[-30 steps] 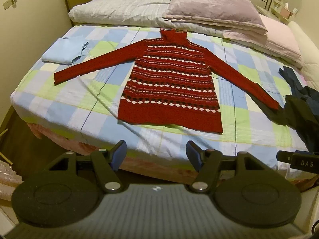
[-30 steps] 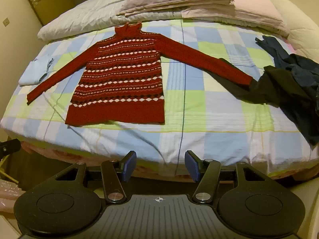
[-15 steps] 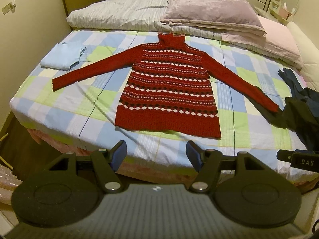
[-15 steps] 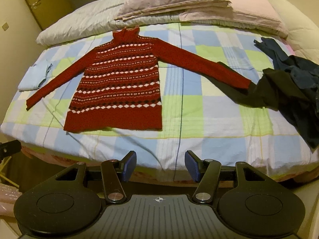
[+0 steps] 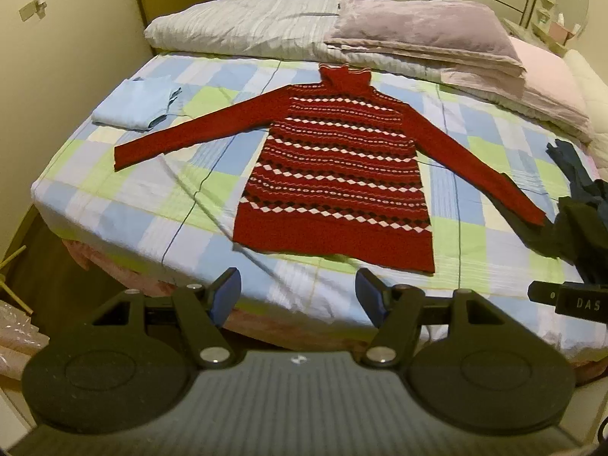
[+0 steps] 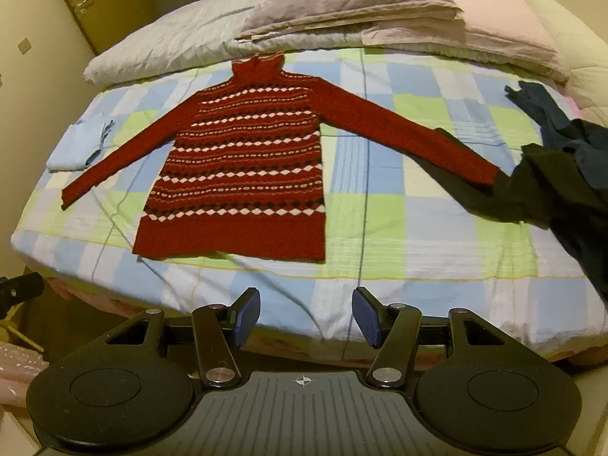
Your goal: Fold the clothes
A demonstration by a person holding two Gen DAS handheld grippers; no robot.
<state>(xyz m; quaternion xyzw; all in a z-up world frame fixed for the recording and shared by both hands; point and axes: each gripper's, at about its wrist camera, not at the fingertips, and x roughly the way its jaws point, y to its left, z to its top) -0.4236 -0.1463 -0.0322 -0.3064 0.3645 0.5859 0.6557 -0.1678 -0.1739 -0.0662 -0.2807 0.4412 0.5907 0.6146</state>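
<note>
While both pairs of tongs hang short of the foot of the bed (image 5: 114, 224), nothing is gripped: the left tongs (image 5: 298, 296) stand apart with blue pads showing, and the right tongs (image 6: 306, 317) stand apart likewise, each over the near edge of the mattress and clear of the cloth. Spread flat on the checked bedsheet (image 6: 380, 228), a thin cotton in pale blue, green and white squares with a few creases, lies the red knit turtleneck sweater (image 5: 334, 174), front up, collar toward the pillows and hem toward the tongs. Its body carries bands of white and black diamonds in a coarse knit; the hem band is plain red. Both sleeves stretch out straight to the sides, and the cuff on the right just meets a rumpled heap of dark clothes (image 6: 562, 174), black and navy, perhaps trousers, though the folds hide their shape. A folded light blue garment (image 5: 136, 104) sits near the other sleeve. At the head lie a striped white quilt (image 6: 171, 49) and a folded mauve blanket (image 5: 425, 30), smooth and soft-looking.
</note>
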